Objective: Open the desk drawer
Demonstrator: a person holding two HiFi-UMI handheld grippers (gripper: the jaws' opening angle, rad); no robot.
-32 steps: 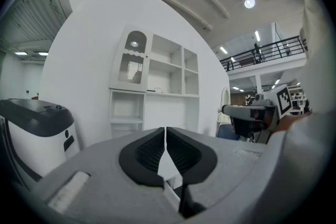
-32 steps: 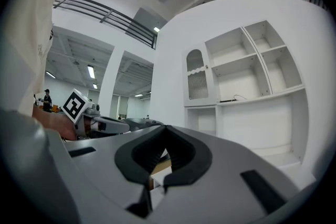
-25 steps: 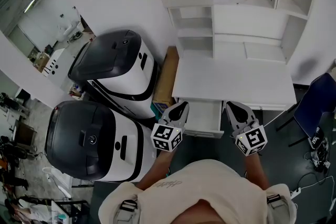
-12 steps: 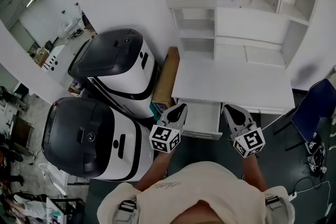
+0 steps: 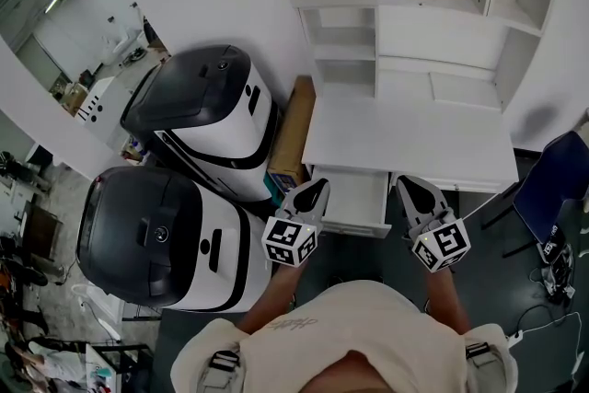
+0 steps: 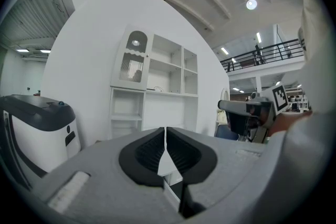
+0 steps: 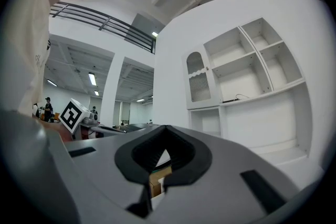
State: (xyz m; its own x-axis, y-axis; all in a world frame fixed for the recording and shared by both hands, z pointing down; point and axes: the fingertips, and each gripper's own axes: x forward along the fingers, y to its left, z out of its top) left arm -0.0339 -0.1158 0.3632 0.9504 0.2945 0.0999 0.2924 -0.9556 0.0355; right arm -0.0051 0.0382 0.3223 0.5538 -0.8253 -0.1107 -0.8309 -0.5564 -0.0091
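In the head view the drawer (image 5: 354, 205) stands pulled out under the white surface (image 5: 409, 143), left tongs (image 5: 318, 187) by its left front corner, right tongs (image 5: 404, 184) just beside its right side. The left gripper view shows the left tongs (image 6: 165, 128) clenched on nothing; the right gripper view shows the right tongs (image 7: 165, 126) clenched and empty too

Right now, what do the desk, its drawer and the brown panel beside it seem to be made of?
Desk: likely painted or laminated board, matte white, flat with sharp edges.
Drawer: apparently the same white board, thin straight walls.
Brown panel: looks like cardboard or bare fibreboard, dull tan.
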